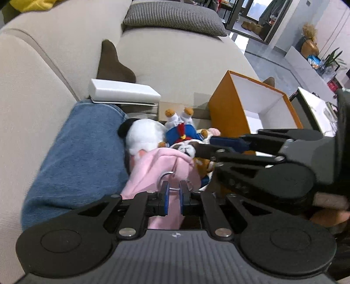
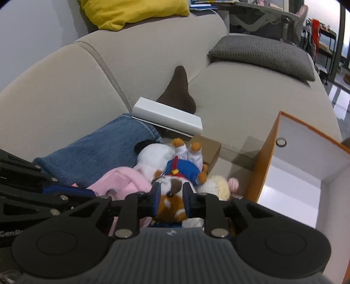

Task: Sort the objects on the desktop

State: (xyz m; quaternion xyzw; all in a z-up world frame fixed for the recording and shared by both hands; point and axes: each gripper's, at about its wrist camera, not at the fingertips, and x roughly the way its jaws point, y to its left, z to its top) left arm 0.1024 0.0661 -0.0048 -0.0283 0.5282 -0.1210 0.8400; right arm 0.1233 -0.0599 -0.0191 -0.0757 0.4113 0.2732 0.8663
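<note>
Sofa (image 2: 153, 72) cushions in beige fill most of what we see, with a grey houndstooth pillow (image 2: 262, 56) at the far end and a yellow pillow (image 2: 131, 11) on the backrest. On the seat, an orange box (image 2: 260, 172) with a white interior lies tipped, its open mouth facing the grippers. Folded blue jeans (image 1: 76, 157) run lengthwise from near us toward the backrest, ending just beside a long white box (image 1: 123, 94), which lies crosswise in front of a brown cushion corner (image 1: 113, 65).

Between the jeans and the orange box we find a heap of soft things. A pink garment (image 1: 157, 166) sits nearest, beside a white plush with a black ear (image 1: 142, 135). A dog plush in a blue sailor outfit (image 2: 181, 172) lies upside down, feet pointing toward the small cardboard box (image 2: 210, 148) behind it, brown-and-white face toward us. A cream plush with pink ears (image 2: 221, 183) touches the orange box.

Our left gripper (image 1: 174, 194) is narrowed to a slim gap, pinching a fold of the pink garment. Our right gripper (image 2: 170, 196) is partly closed, blue pads pressed on either side of the dog plush's head.
</note>
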